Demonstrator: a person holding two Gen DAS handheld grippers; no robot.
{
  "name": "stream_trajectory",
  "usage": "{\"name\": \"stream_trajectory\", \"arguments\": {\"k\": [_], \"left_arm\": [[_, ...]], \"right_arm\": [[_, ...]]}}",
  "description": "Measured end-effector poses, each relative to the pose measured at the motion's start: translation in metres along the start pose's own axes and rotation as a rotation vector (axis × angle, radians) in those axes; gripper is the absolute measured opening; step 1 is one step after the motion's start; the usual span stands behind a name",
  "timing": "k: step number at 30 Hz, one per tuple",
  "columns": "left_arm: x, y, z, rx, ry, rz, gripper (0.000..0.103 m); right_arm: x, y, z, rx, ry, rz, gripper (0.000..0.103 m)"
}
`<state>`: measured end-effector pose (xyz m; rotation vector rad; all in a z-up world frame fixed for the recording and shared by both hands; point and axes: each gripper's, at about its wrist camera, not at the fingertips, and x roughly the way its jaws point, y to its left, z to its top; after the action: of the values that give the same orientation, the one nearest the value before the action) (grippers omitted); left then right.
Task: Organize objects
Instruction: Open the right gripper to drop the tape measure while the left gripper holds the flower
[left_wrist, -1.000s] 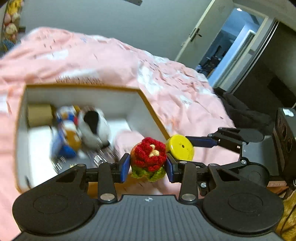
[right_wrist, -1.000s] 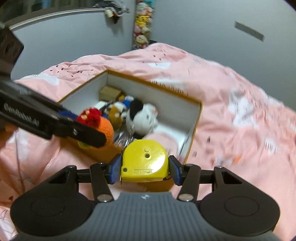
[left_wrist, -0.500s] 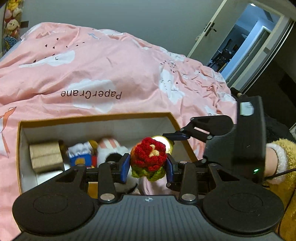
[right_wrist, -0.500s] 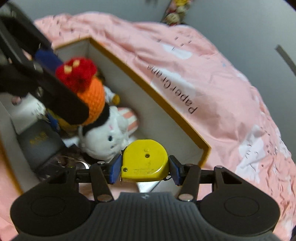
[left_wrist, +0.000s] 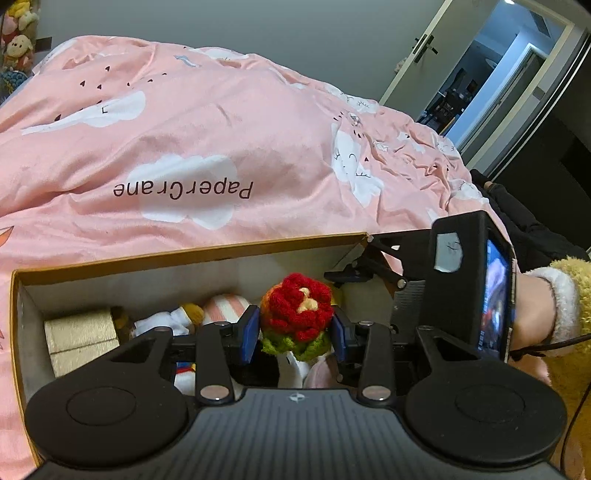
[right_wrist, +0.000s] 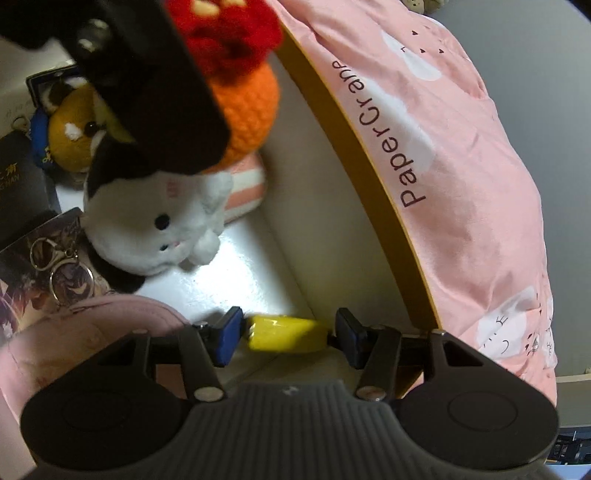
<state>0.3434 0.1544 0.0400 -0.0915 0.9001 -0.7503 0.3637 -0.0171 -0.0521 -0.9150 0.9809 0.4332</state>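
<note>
The left hand-held gripper (left_wrist: 295, 328) is clenched on a crocheted flower (left_wrist: 297, 314) with red petals, a pale centre and green leaves below; both blue pads press on its sides. In the right wrist view the same flower (right_wrist: 236, 51) shows an orange lower part, and it hangs over the inside of the cardboard box (left_wrist: 192, 253), above the soft toys.

The right hand-held gripper (right_wrist: 288, 332) points steeply down into the corner of the box (right_wrist: 354, 147) and grasps a yellow tape measure (right_wrist: 286, 332). The tape measure is seen edge-on, low near the white bottom of the box, just beside the inner wall. Its left end touches the left pad; at the right end the contact is partly hidden, so I cannot tell how tight it is there.

The box stands on a bed with a pink duvet (left_wrist: 207, 140) printed with white clouds and the words "PaperCrane". Inside the box lie a white and black plush cat (right_wrist: 155, 221), a yellow-brown plush animal (right_wrist: 74, 136), a pink and white striped cushion (right_wrist: 247, 188), a keyring (right_wrist: 62, 273) on a dark card, and a small gold-coloured box (left_wrist: 81, 332) at the left end.

A hand (left_wrist: 535, 314) in a fluffy yellow sleeve holds the right device, seen at the right edge of the left wrist view
</note>
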Motion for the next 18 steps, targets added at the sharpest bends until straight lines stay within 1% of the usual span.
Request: {"name": "stream_trajectory", "arguments": {"k": [5,11,14,18], "left_arm": [[0.002,-0.003,0.002,-0.002,-0.007,-0.003,0.045],[0.008,-0.013,0.004,0.034,0.013,0.015,0.045],[0.014,-0.019,0.004,0.05,0.025,0.02,0.045],[0.027,-0.031,0.005,0.101,0.049,0.054,0.045]], "right_arm": [[-0.015,-0.008,-0.005,0.021,-0.029,-0.01,0.058],[-0.064,-0.019,-0.026,0.153,-0.141,-0.008,0.058],[-0.088,-0.027,-0.04,0.266,-0.207,-0.023,0.057],[-0.107,-0.036,-0.066,0.51,-0.261,-0.072,0.056]]}}
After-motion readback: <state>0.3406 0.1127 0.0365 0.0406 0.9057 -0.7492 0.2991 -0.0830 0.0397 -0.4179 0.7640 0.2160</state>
